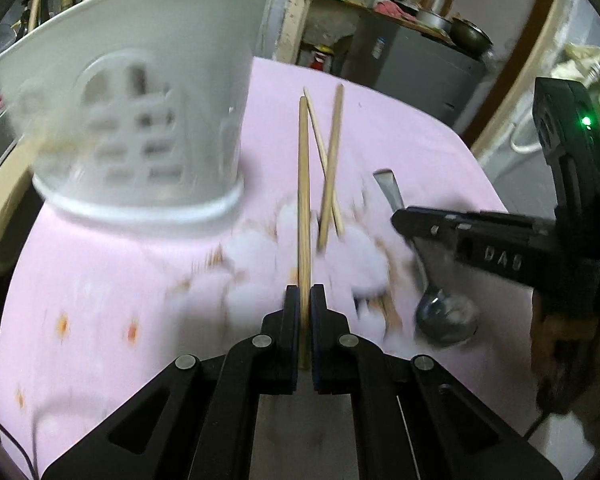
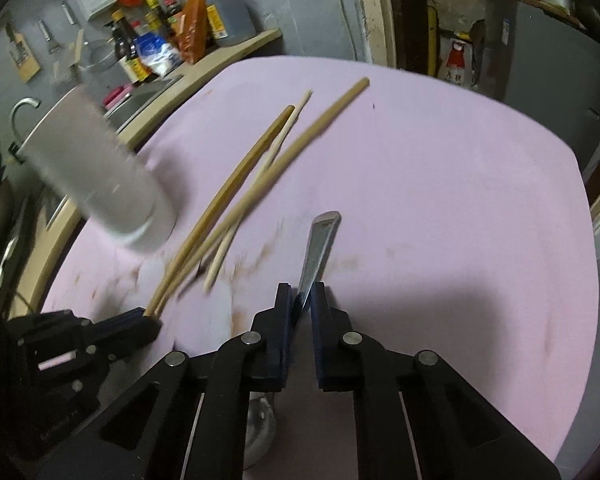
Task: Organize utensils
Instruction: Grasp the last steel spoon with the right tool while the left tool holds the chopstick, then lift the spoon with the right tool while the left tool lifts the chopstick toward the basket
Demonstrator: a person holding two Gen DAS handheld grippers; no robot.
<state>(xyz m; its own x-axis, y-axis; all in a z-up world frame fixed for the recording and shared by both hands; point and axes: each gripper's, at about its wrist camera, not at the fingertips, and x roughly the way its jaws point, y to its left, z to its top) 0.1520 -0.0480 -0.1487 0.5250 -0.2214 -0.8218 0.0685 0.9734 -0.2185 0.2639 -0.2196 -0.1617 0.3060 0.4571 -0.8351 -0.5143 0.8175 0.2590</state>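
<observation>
Utensils: chopsticks, one spoon, one white holder.

Left wrist view. Left gripper (image 1: 305, 300) has its fingers closed on one chopstick (image 1: 303, 184), held near its lower end, the shaft pointing away over the pink worktop (image 1: 100, 280). Two more chopsticks (image 1: 332, 160) lie crossed just beyond it on the cloth. Holder (image 1: 140, 120), perforated, stands upright to the left, near the held stick. Spoon (image 1: 444, 320) sits at right, bowl toward the camera, with the right gripper (image 1: 404, 220) across its handle.

Right wrist view. Right gripper (image 2: 303, 300) is clamped on the spoon handle (image 2: 320, 248), flat steel, its tip pointing away; the bowl is partly hidden under the fingers. Chopsticks (image 2: 260, 176) fan out at left, one running into the left gripper (image 2: 148, 318). Holder (image 2: 100, 176) blurred at far left.

Handling, judged: chopsticks light, stiff, slim, inclined to pivot in a pinch; take nearer mid-length. Spoon rigid, smooth, likely slippery; grip the flat handle squarely.
</observation>
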